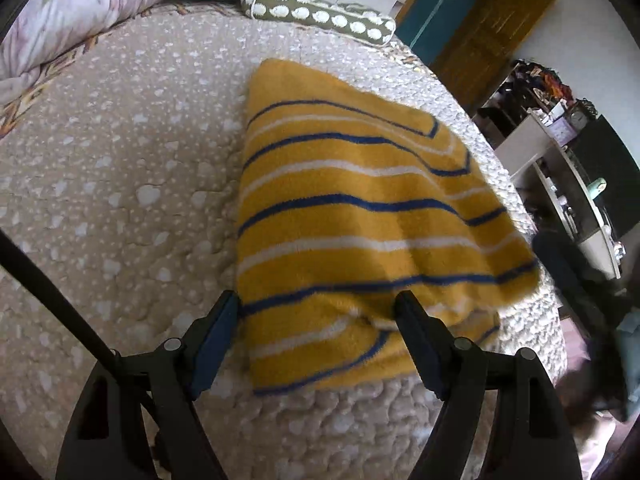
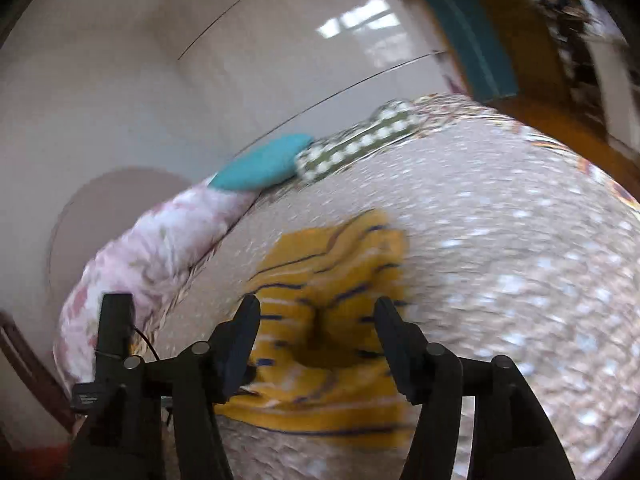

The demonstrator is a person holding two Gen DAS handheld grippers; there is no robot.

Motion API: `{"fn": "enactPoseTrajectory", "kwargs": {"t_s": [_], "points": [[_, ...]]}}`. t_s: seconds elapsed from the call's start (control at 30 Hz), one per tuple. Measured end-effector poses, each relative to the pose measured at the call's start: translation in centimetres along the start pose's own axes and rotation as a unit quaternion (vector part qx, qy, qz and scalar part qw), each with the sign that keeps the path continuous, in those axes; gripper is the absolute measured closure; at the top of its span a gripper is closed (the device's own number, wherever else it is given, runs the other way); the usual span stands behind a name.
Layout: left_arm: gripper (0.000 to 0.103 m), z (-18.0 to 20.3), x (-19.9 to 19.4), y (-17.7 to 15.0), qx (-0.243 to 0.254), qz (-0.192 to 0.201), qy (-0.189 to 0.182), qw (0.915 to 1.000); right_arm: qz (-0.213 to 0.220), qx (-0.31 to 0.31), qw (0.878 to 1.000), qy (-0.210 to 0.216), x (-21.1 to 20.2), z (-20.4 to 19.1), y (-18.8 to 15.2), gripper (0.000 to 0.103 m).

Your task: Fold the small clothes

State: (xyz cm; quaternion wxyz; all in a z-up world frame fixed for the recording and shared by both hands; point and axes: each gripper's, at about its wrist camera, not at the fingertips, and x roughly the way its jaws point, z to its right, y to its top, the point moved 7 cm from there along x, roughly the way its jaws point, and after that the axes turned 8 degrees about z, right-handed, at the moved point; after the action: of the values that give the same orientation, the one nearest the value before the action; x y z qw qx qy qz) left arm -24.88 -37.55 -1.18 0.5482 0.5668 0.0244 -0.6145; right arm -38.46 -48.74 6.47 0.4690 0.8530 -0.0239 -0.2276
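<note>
The yellow striped garment (image 1: 360,216) lies on the bed (image 1: 120,184), already doubled over at least once, toward the near right part of the cover, well apart from the pillows at the far edge. My left tongs (image 1: 318,308) stand released, spread astride the garment's near left corner, not visibly pinching it. My right tongs (image 2: 316,316) are also released, spread over a rumpled fold of the same cloth; that view is blurred, so contact is uncertain. Judgement: I am between folds, placing both tongs for the next one. Next move calls for clenching on the near edge at two points and carrying it evenly across.
</note>
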Motion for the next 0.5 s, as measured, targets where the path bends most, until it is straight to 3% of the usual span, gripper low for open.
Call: {"fn": "enactPoseTrajectory", "kwargs": {"t_s": [0.07,0.1,0.13,0.17,0.27,0.37,0.5], "points": [[0.025,0.0,-1.3,-0.3,0.005,0.01,0.003,0.9999,-0.035,-0.015,0.999,0.002,2.2,-0.7,-1.7,0.041],[0.025,-0.2,-1.9,-0.2,0.007,0.016,0.007,0.9998,-0.055,-0.016,0.998,0.0,3.1,-0.7,-2.8,0.072],[0.025,-0.2,-2.4,-0.1,0.009,0.021,0.011,0.9997,-0.071,-0.018,0.997,-0.008,3.7,-0.3,-3.8,0.088],[0.025,-0.4,-2.9,0.2,0.01,0.028,0.015,0.9994,-0.081,-0.015,0.997,-0.011,4.0,0.0,-4.3,0.094],[0.025,-0.9,-3.5,1.5,0.005,0.04,0.027,0.9988,-0.098,0.029,0.995,-0.018,3.2,1.8,-4.4,0.097],[0.025,-0.6,-3.5,2.7,-0.011,0.05,0.013,0.9986,-0.103,0.034,0.993,-0.042,1.5,2.9,-4.6,0.097],[0.025,0.8,-1.5,2.9,0.011,0.043,0.022,0.9988,-0.123,0.056,0.99,-0.046,1.4,4.1,-6.2,0.096]]}}
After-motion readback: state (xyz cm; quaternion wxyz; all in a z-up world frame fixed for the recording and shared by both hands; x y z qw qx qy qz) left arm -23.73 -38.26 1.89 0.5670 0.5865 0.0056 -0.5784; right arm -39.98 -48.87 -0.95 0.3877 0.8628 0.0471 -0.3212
